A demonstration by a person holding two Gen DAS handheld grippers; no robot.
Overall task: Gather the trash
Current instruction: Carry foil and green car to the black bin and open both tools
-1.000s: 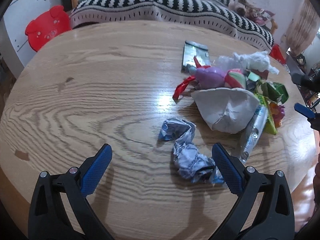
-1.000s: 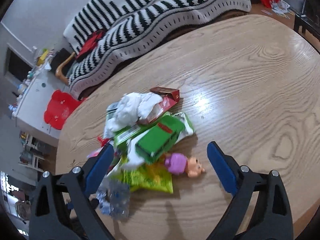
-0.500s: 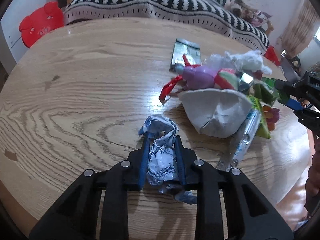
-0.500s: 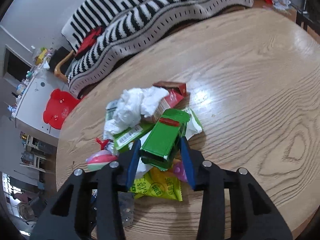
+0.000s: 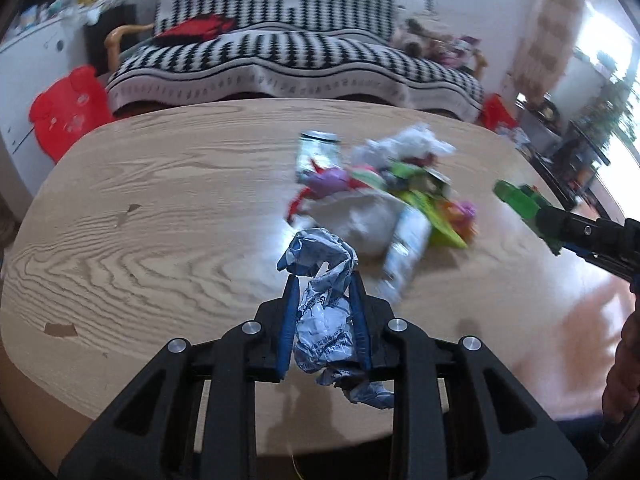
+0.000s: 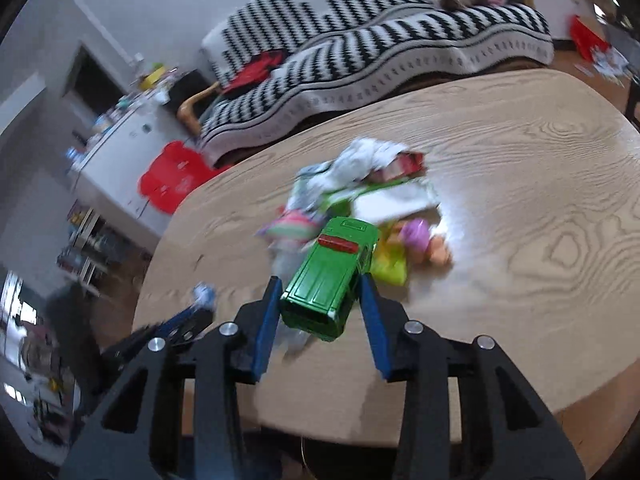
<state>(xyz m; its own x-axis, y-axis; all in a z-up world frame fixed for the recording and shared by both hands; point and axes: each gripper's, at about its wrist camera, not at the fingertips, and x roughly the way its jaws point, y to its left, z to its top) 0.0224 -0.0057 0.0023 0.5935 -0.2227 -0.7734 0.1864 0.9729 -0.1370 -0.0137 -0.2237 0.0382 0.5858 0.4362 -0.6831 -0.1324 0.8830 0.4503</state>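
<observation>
My left gripper [image 5: 325, 294] is shut on a crumpled blue-and-silver wrapper [image 5: 324, 280], held above the wooden table [image 5: 160, 208]. My right gripper [image 6: 320, 292] is shut on a green toy car [image 6: 332, 276], lifted off the pile; it shows at the right edge of the left wrist view too, the green toy car [image 5: 520, 200] sticking out of the black jaws. On the table lies the trash pile [image 5: 384, 192]: white crumpled paper, a white bowl-like shell, green and yellow packets, a clear wrapper, a pink-purple toy.
A black-and-white striped sofa [image 5: 280, 60] stands behind the table. A red stool [image 5: 68, 108] sits at the left by a white cabinet. A small doll [image 6: 428, 244] lies beside the pile. A person's hand [image 5: 624, 368] shows at the right edge.
Both grippers closed from wide open, the left on the crumpled wrapper, the right on the green toy car. Both then rose and drew back from the pile with their loads.
</observation>
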